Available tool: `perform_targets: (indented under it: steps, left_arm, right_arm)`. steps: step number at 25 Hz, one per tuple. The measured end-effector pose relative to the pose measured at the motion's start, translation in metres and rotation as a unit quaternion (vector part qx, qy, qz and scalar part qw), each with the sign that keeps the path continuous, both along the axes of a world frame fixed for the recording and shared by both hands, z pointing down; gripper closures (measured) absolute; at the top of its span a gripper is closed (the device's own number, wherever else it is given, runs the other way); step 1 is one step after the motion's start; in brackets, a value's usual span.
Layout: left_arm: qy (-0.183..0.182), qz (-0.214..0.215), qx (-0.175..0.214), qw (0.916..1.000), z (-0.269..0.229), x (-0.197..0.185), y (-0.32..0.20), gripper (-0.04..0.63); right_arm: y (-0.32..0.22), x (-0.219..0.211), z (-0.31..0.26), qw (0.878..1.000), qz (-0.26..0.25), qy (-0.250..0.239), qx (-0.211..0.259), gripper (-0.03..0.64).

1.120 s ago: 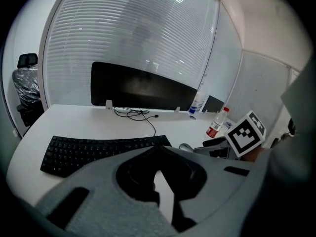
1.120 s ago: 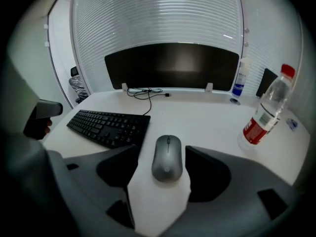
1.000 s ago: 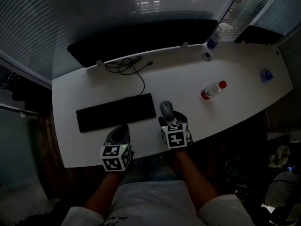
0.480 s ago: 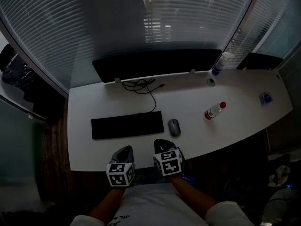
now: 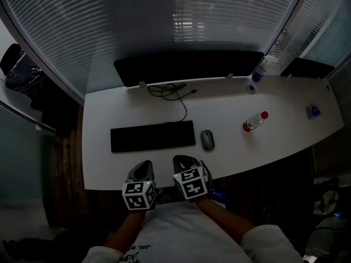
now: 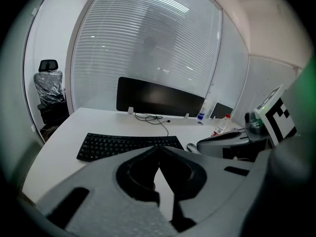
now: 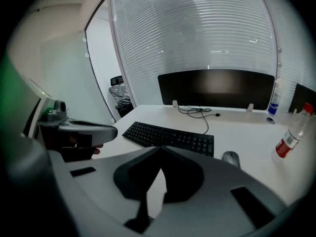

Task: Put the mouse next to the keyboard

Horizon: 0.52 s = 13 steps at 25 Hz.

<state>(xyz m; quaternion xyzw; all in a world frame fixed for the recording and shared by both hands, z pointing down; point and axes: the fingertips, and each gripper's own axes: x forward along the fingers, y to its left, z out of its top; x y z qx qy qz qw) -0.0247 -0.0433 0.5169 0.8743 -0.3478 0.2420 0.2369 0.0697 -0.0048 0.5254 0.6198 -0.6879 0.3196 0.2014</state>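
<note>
Spotted mouse (image 5: 207, 139) on desk (image 5: 274, 147), just beside right end of keyboard (image 5: 153, 136), not touching it. Found left claw (image 5: 143, 169) clenched on nothing, right claw (image 5: 184, 164) likewise clenched and empty, both low at near desk edge, apart from mouse. Judged placing step done. Expected next move to call for little: claws held clear, maybe a nudge if closer fit wanted.

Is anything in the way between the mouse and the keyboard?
No, nothing visible. The mouse lies just right of the keyboard, with only a bare strip of white desk between them.
</note>
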Motion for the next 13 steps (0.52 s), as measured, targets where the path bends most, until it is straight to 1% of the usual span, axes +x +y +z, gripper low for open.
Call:
perform_targets:
  steps: [13]
  left_arm:
    - [0.006,0.013,0.004,0.9999,-0.002,0.012,0.010,0.591]
  right_arm:
    - [0.005,0.002,-0.010,1.000,0.005,0.000,0.014,0.615]
